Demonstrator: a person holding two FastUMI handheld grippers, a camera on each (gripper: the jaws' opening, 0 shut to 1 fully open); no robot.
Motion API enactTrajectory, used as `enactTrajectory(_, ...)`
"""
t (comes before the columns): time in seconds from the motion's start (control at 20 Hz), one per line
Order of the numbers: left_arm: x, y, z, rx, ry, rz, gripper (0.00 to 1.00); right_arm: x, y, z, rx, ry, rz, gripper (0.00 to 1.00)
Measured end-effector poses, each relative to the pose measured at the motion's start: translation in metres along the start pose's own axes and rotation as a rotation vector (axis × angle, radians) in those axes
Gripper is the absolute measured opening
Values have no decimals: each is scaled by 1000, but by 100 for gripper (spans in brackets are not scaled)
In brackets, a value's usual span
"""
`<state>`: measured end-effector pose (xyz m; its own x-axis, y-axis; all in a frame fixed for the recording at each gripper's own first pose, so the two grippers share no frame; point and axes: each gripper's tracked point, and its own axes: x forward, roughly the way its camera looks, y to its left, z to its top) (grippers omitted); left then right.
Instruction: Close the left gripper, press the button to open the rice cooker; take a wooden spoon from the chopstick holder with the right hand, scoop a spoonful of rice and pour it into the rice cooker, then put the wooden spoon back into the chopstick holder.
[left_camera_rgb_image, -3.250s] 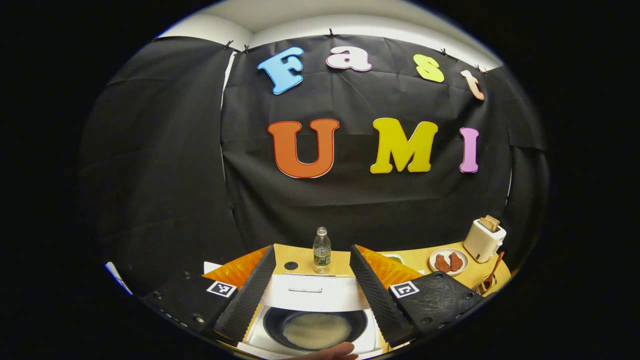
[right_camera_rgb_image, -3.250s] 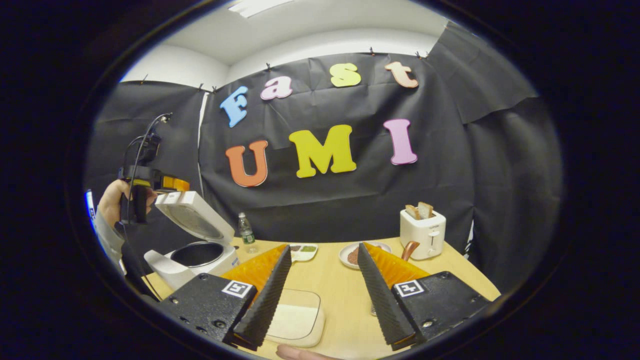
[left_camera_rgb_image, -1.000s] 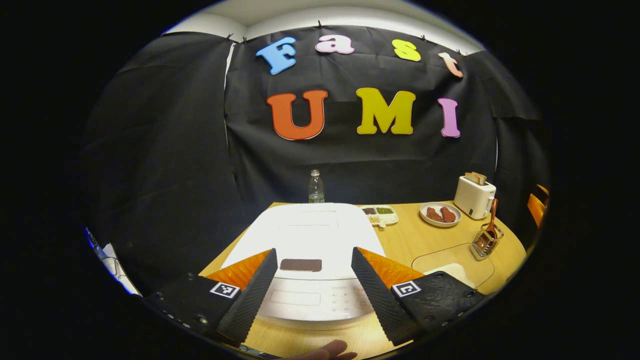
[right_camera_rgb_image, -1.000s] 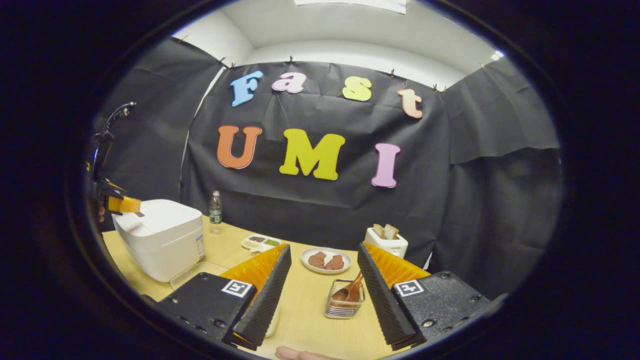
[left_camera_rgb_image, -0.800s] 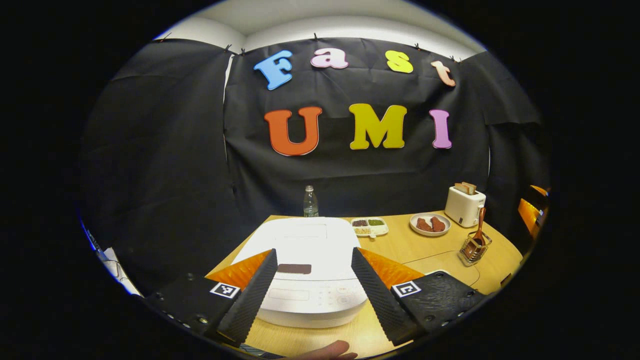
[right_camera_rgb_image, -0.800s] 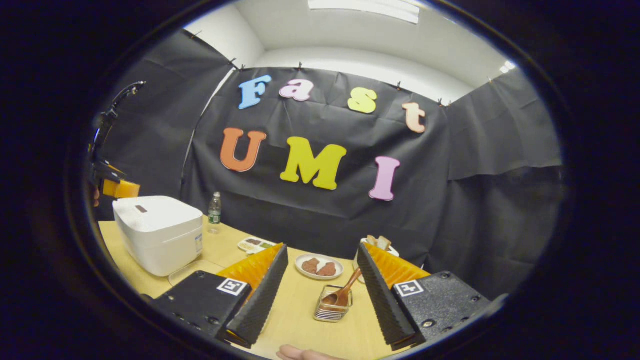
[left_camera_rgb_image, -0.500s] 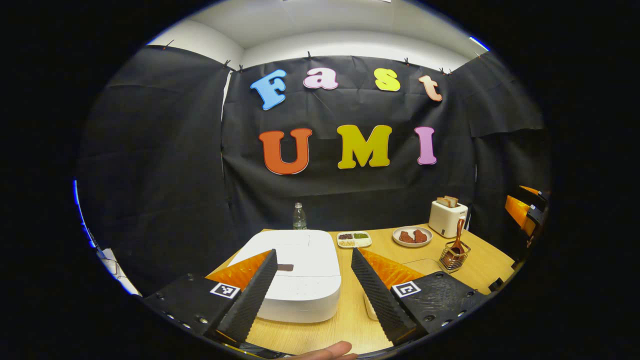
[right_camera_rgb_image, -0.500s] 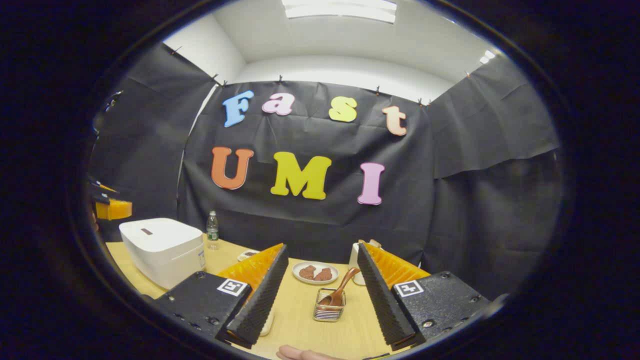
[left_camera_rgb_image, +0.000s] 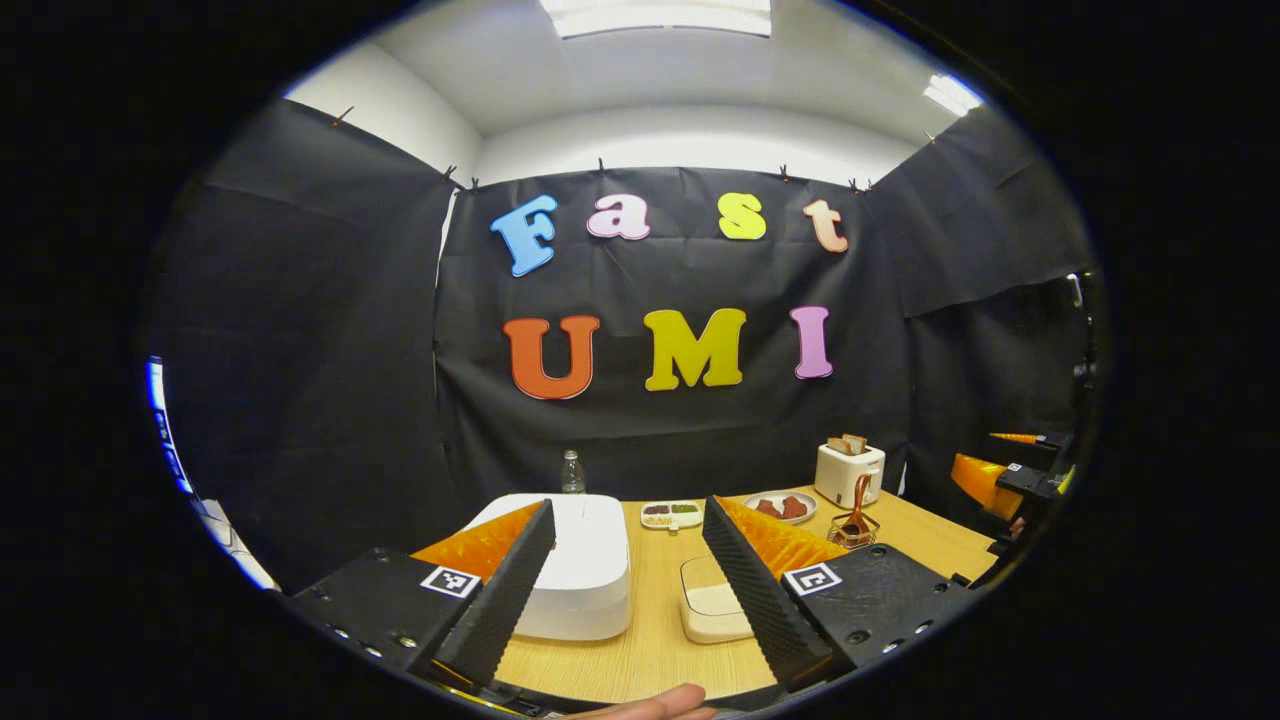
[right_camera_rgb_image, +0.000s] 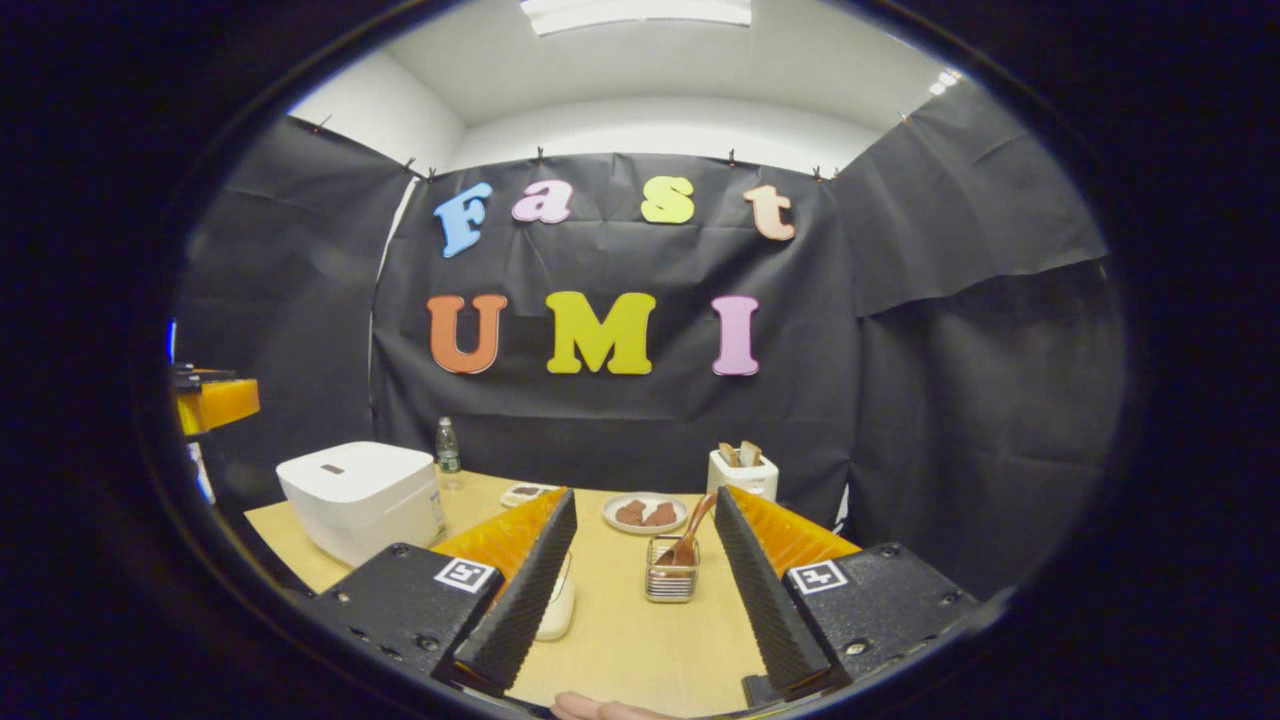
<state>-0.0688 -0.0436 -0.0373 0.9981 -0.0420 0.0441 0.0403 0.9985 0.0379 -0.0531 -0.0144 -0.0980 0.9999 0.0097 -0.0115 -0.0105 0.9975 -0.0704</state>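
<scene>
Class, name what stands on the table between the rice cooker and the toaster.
Left gripper view: between rice cooker and toaster stand a divided snack tray and a plate of food.

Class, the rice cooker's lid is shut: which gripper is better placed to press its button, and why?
Left. The left gripper has the rice cooker close ahead, by its open jaws. From the right gripper it sits far left, with the spoon holder straight ahead.

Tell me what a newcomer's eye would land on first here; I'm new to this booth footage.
Likely the white rice cooker, lid down, at the table's left end. Next, the wooden spoon standing tilted in the wire chopstick holder, straight ahead between the open right gripper's fingers. Behind it stand a plate of browned food and a toaster.
</scene>
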Motion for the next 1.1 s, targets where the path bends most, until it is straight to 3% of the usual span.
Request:
enactTrajectory(0.2,-21,-7,2,-27,-26,-36,95,-17,-17,1,34,-3,-58,92)
enactTrajectory(0.45,-28,14,0,-73,-31,1,95,-26,-12,15,75,-39,-41,92)
enactTrajectory(0.7,-24,21,-11,-77,-9,13,96,-43,13,28,44,-93,25,92)
enactTrajectory(1.1,-33,13,-1,-16,-70,21,96,-61,19,43,44,-134,33,92)
